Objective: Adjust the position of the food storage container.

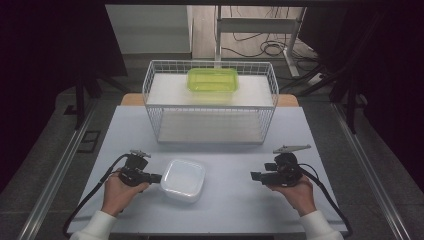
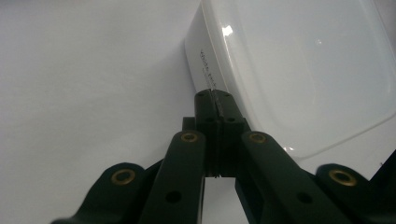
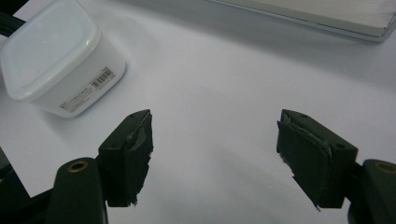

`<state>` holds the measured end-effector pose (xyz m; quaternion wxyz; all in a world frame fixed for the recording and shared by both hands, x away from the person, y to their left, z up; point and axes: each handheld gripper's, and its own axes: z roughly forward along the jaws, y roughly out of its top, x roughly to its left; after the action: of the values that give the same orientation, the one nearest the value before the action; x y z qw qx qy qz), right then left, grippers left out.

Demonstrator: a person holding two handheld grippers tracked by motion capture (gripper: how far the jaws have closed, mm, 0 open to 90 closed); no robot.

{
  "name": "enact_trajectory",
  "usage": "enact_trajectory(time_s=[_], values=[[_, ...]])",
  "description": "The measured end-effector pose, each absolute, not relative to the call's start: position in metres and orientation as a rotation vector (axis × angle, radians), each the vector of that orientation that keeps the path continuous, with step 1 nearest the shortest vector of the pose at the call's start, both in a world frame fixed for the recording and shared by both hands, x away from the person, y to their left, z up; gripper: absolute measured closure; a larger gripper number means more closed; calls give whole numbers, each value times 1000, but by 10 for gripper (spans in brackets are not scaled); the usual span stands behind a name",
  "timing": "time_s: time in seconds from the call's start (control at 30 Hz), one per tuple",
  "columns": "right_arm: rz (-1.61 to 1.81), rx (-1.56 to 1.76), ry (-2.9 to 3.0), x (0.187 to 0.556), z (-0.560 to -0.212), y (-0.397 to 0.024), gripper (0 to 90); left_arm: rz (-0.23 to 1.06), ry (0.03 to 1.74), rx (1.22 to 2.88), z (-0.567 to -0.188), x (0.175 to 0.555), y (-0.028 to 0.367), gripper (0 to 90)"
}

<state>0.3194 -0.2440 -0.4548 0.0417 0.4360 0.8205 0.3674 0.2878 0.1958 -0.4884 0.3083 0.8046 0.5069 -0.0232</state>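
- while the left tool (image 1: 156,177) lies low on the desk (image 1: 235,200), its jaws are pressed fully together with nothing between them, and their tips sit right at the near left side of the white lidded container (image 1: 183,179)
- in the left gripper view the closed tool (image 2: 215,95) meets the container (image 2: 299,70) at the edge where the lid joins the wall, just below a line of small print; whether the tips actually press on it i cannot tell
- the container stands upright on the desk, lid on, left of centre and in front of the white wire basket (image 1: 150,95)
- the right tool (image 1: 255,176) is held above the desk on the right side, well apart from the container, pointing towards it
- in the right gripper view that tool (image 3: 215,140) has its jaws spread wide with only bare desk between them, and the container (image 3: 51,56) shows at the upper left with a barcode label on its side
- a green lidded box (image 1: 212,79) rests on the upper shelf inside the wire basket, far from both tools
- each tool is gripped by one hand, left (image 1: 118,192) and right (image 1: 299,194), both in white sleeves
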Motion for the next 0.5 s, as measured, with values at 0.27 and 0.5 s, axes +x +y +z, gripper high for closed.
enact_trajectory(time_s=[0.27, 0.5], values=[[1127, 1322, 2522, 319, -455, -244, 268, -114, 1302, 2146, -492, 287, 171, 900], [1123, 1326, 2522, 319, -455, -244, 268, -144, 1267, 2174, -494, 290, 145, 900]])
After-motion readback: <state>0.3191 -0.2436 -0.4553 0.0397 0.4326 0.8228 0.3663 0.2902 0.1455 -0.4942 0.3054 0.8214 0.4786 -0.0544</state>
